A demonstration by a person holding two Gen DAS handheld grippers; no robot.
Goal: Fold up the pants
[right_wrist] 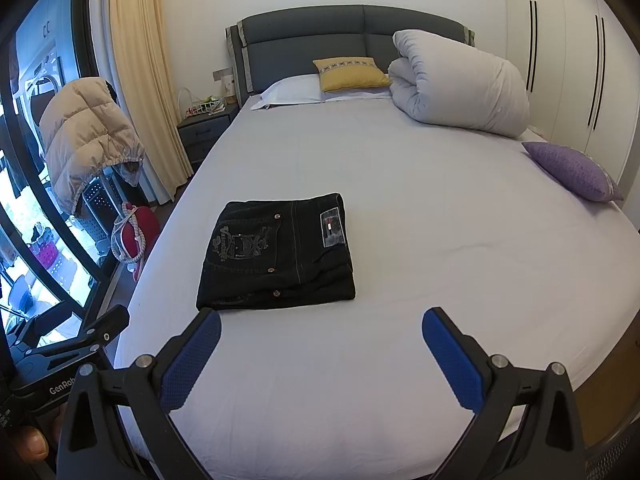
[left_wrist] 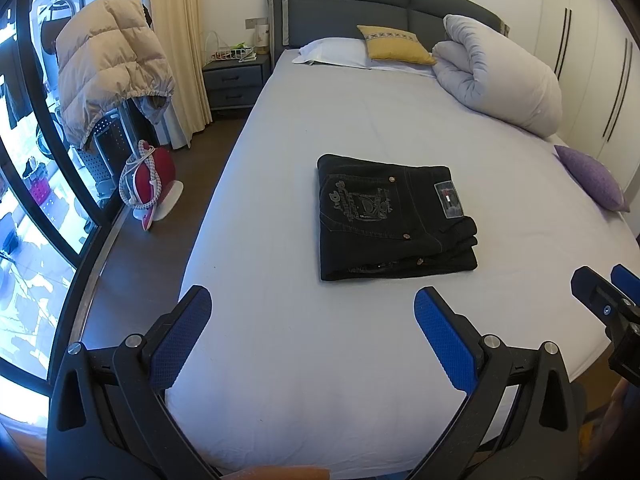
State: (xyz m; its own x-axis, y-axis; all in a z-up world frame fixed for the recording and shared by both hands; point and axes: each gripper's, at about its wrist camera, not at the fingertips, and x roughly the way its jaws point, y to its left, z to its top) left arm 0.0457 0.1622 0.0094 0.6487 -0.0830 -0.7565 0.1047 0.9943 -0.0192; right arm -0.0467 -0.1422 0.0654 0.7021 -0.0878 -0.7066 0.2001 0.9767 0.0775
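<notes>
Black jeans lie folded into a compact rectangle in the middle of the bed, back pocket and label patch facing up; they also show in the right wrist view. My left gripper is open and empty, held above the foot of the bed, short of the jeans. My right gripper is open and empty, just short of the jeans' near edge and to their right. The right gripper's side shows at the right edge of the left wrist view. The left gripper's side shows at the left edge of the right wrist view.
The bed has a pale sheet. At its head lie a white pillow, a yellow cushion and a rolled duvet. A purple cushion sits at the right edge. A nightstand, a chair with a puffer jacket and a glass door stand left.
</notes>
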